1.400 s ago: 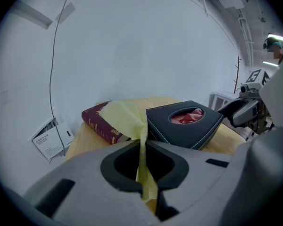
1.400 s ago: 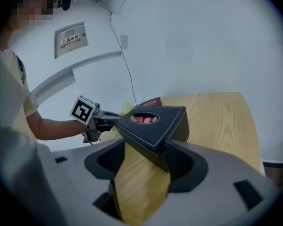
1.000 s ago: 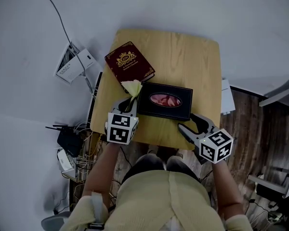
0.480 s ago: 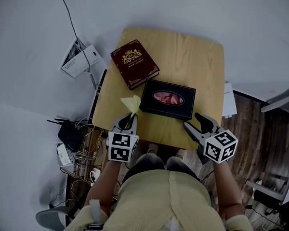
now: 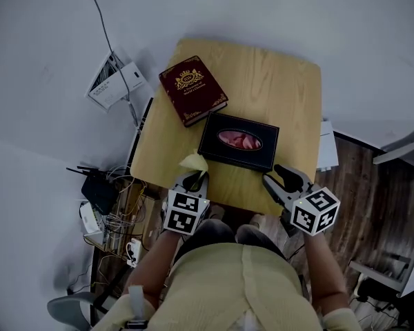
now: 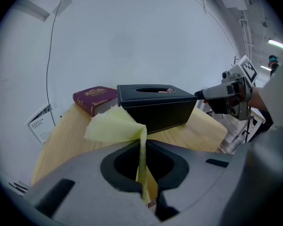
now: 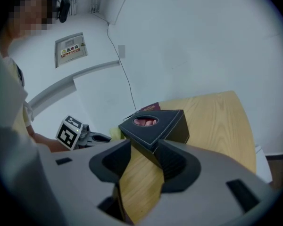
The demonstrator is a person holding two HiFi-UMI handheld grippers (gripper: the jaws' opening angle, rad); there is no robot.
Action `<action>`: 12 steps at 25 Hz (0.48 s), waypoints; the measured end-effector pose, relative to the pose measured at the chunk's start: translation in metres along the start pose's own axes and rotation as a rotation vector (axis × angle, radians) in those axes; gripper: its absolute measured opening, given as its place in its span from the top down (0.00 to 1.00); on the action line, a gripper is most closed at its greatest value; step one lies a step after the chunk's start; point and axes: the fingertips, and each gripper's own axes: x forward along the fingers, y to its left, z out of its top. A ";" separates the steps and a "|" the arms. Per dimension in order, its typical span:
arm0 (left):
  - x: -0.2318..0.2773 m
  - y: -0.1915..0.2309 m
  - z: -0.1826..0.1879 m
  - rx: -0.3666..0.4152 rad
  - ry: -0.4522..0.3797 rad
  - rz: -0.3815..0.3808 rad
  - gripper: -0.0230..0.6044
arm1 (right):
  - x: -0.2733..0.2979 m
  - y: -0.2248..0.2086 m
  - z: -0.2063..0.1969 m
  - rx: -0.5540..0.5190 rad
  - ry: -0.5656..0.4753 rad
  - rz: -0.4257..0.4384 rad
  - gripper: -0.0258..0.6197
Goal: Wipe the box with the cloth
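Note:
The black box [image 5: 238,142] with an oval opening on top lies on the wooden table [image 5: 262,74]. The yellow cloth [image 5: 193,162] sticks up from my left gripper [image 5: 192,180], which is shut on it near the table's front edge, short of the box's left end. In the left gripper view the cloth [image 6: 114,125] folds over in front of the box [image 6: 155,105]. My right gripper [image 5: 279,176] sits at the box's near right corner. Its jaws have just been closing. The box corner [image 7: 153,126] lies between them, and I see no pad pressing on it.
A dark red book [image 5: 192,90] lies at the table's far left, close to the box. Booklets [image 5: 114,81], a router and cables [image 5: 100,195] and a mug [image 5: 133,250] are on the floor at the left. White sheets [image 5: 326,147] stick out past the table's right edge.
My left gripper has pulled the cloth back from the box's left end toward the table's front edge. The right gripper stayed at the box's near right corner, its jaws narrower.

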 end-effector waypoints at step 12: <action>0.030 -0.050 0.009 0.075 0.027 -0.139 0.92 | -0.014 -0.008 -0.013 -0.011 0.023 -0.033 0.76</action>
